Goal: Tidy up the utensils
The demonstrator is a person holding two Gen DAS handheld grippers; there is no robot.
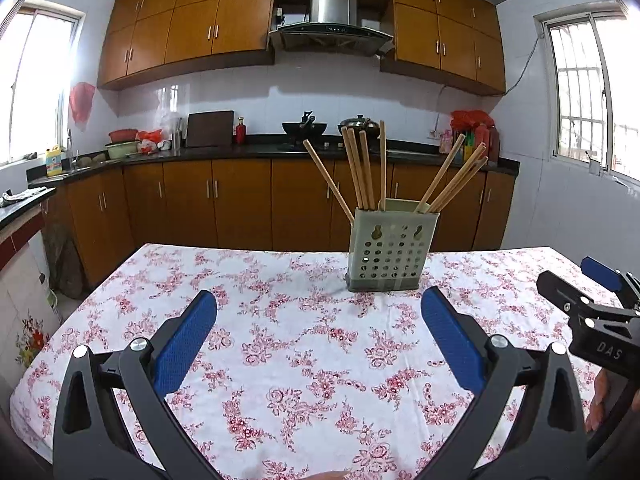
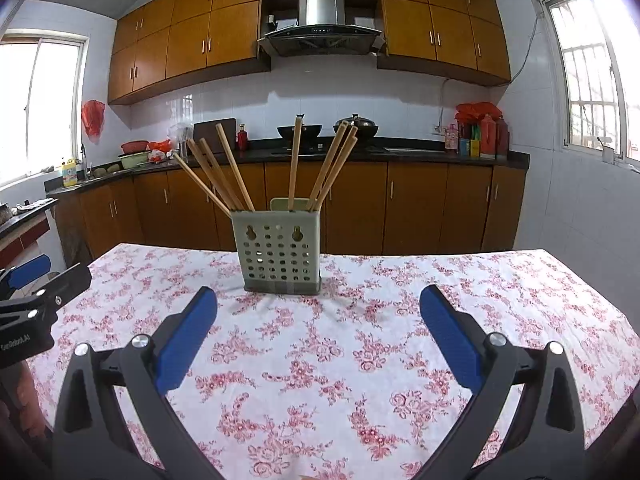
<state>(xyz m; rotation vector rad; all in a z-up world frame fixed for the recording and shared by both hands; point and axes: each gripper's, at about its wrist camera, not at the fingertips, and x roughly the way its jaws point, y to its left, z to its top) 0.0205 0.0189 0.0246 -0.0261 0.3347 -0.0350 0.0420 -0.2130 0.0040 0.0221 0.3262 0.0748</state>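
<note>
A pale green perforated utensil holder (image 1: 390, 250) stands upright on the floral tablecloth (image 1: 288, 344), also in the right wrist view (image 2: 280, 252). Several wooden chopsticks (image 1: 362, 170) stand in it, fanned out left and right (image 2: 228, 174). My left gripper (image 1: 318, 304) is open and empty, short of the holder and a little to its left. My right gripper (image 2: 318, 300) is open and empty, short of the holder and slightly to its right. The right gripper's side shows at the right edge of the left wrist view (image 1: 592, 312); the left gripper's side shows at the left edge of the right wrist view (image 2: 36, 292).
The table's far edge (image 2: 400, 254) lies just behind the holder. Beyond it run brown kitchen cabinets (image 2: 360, 208) and a dark counter (image 2: 400, 152) with woks, bottles and bowls. Windows are on both side walls.
</note>
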